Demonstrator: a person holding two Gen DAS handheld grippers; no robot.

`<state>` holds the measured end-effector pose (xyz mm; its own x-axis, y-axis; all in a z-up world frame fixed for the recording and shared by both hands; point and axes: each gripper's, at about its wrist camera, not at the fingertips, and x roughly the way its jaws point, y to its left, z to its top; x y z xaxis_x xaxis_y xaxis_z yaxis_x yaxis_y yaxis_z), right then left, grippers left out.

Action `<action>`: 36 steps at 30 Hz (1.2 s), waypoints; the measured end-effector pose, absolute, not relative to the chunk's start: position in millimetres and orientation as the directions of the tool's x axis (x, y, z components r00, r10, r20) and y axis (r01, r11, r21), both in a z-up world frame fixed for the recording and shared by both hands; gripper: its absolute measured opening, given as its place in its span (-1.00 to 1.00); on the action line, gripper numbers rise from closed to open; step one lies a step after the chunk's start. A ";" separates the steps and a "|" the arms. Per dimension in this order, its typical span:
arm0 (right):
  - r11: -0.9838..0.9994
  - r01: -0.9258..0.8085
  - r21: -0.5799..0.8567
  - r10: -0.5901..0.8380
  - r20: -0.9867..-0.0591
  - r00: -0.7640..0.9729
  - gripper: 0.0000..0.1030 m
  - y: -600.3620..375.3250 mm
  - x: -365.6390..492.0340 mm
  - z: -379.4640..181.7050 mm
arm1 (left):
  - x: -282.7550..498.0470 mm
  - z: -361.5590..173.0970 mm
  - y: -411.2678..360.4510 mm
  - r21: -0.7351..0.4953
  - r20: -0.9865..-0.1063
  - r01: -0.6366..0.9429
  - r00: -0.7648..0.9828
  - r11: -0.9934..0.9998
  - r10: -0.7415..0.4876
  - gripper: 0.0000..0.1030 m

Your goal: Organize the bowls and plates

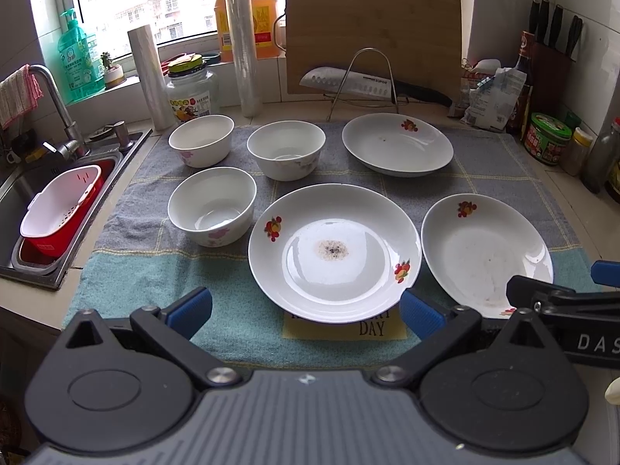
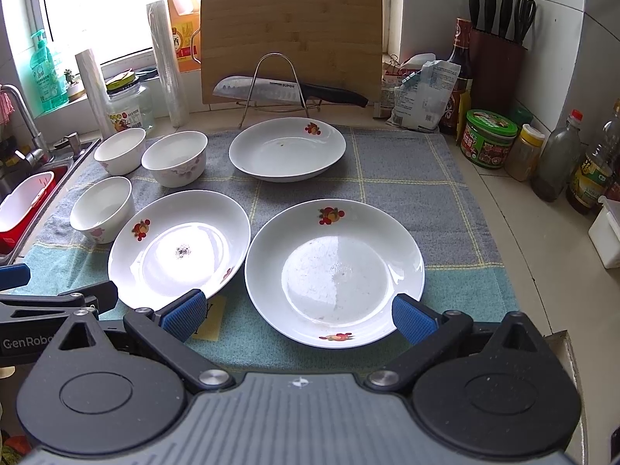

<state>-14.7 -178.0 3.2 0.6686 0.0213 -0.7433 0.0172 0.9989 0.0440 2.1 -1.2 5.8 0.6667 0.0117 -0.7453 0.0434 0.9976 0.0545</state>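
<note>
Nothing is stacked yet. Three plates [image 1: 335,252] and three bowls [image 1: 212,205] lie separately on the checked towel [image 1: 155,271]. The left gripper [image 1: 306,310] and the right gripper [image 2: 296,316] hover near the front plates, both with jaws wide apart and empty, so all the sorting seems left.

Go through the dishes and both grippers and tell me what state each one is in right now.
Left gripper: open, holding nothing.
Right gripper: open, holding nothing.
Middle plate: upright on the cloth, dark residue at its centre.
Right plate: upright, faint smears inside.
Far plate: upright, small speck inside.
Three bowls: upright, unstacked, apparently empty.
</note>
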 end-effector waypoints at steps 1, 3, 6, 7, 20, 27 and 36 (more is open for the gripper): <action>0.999 0.017 0.044 0.021 -0.743 0.669 1.00 -178.1 -14.6 3.3 | 1.8 5.7 -1.0 0.053 -0.745 0.043 0.667 0.998 0.011 0.99; 0.999 0.017 0.044 0.022 -0.742 0.670 1.00 -177.8 -14.7 3.3 | 2.0 5.9 -1.2 0.053 -0.745 0.042 0.667 0.998 0.012 0.99; 0.999 0.016 0.044 0.022 -0.740 0.672 1.00 -177.6 -14.7 3.6 | 1.9 5.9 -1.0 0.054 -0.745 0.043 0.667 0.998 0.011 0.99; 0.999 0.016 0.043 0.022 -0.740 0.672 1.00 -177.5 -14.5 3.7 | 2.0 5.9 -1.1 0.054 -0.745 0.043 0.667 0.998 0.011 0.99; 0.999 0.014 0.043 0.022 -0.734 0.679 1.00 -178.4 -16.7 4.8 | 2.1 7.6 -1.2 0.056 -0.743 0.041 0.669 0.998 0.014 0.98; 0.999 0.004 0.043 0.028 -0.732 0.681 1.00 -177.9 -16.4 5.3 | 0.9 9.4 -1.3 0.058 -0.743 0.038 0.669 0.998 0.018 0.98; 0.999 0.001 0.042 0.030 -0.728 0.685 1.00 -179.3 -16.4 5.6 | 0.0 9.9 -2.0 0.059 -0.741 0.040 0.672 0.997 0.017 0.98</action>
<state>-16.4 -179.3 5.6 0.6852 0.0301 -0.7277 0.0012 0.9991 0.0424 0.0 -2.0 9.9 0.6716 0.0172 -0.7407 0.0396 0.9975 0.0591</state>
